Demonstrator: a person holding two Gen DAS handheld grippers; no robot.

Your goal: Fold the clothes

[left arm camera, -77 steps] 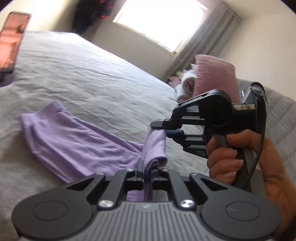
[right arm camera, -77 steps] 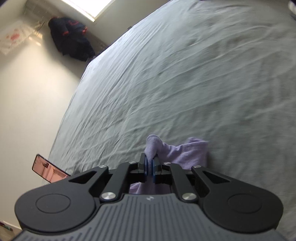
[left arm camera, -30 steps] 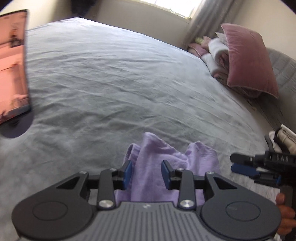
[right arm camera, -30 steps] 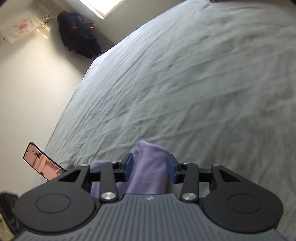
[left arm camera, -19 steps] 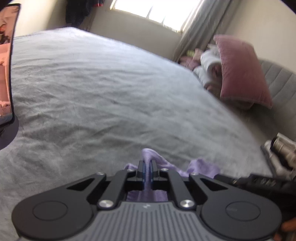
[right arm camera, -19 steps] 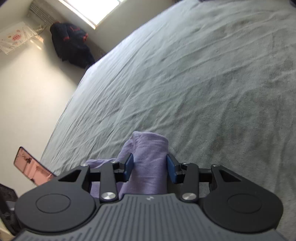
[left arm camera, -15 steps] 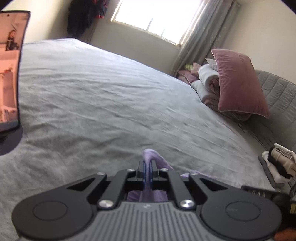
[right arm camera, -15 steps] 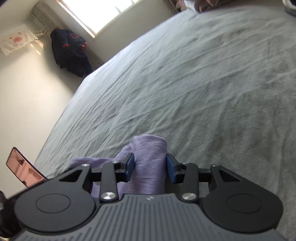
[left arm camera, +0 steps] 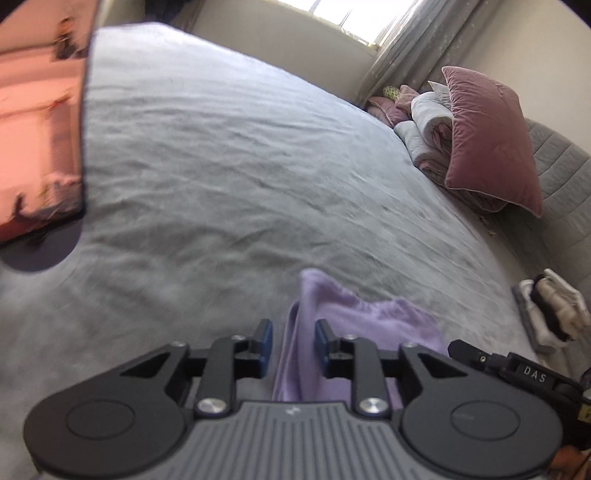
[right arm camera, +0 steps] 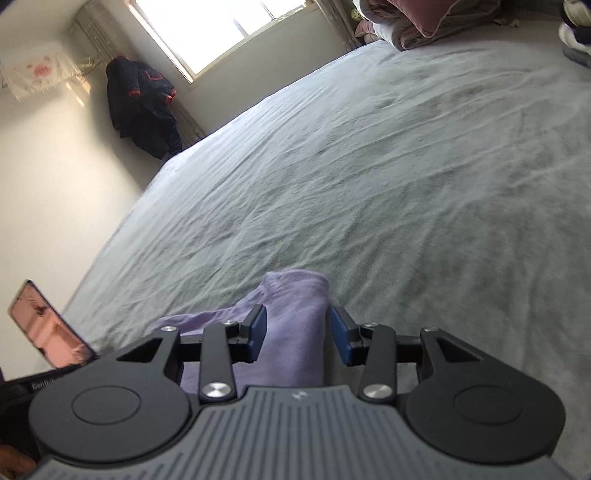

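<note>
A wide bed covered in a wrinkled grey blanket [left arm camera: 229, 155] filled most of both wrist views and ran back to a bright window [right arm camera: 221, 33] with a grey curtain [left arm camera: 413, 40] at its side. At the head of the bed a dusty-pink pillow [left arm camera: 487, 136] leaned against a rolled grey quilt [left arm camera: 424, 125], and a dark jacket [right arm camera: 142, 107] hung in the corner of the room. A pink-screened phone [left arm camera: 40, 136] stood propped near the left edge of the bed. Near the right edge lay a small stack of folded clothes [left arm camera: 550, 314]. The lilac garment [left arm camera: 354, 325] lay bunched on the blanket at the near edge, directly in front of both tools, with a raised fold reaching up between each pair of fingers. The left gripper [left arm camera: 292, 349] had its jaws opening; the fold stood between the blue pads, with a clear gap on the left side and cloth close to the right pad, so nothing was pinched. The right gripper [right arm camera: 297, 334] held its fingers spread around a thicker roll of the same cloth; the roll nearly filled the gap, and whether the pads pressed on it could not be told.
</note>
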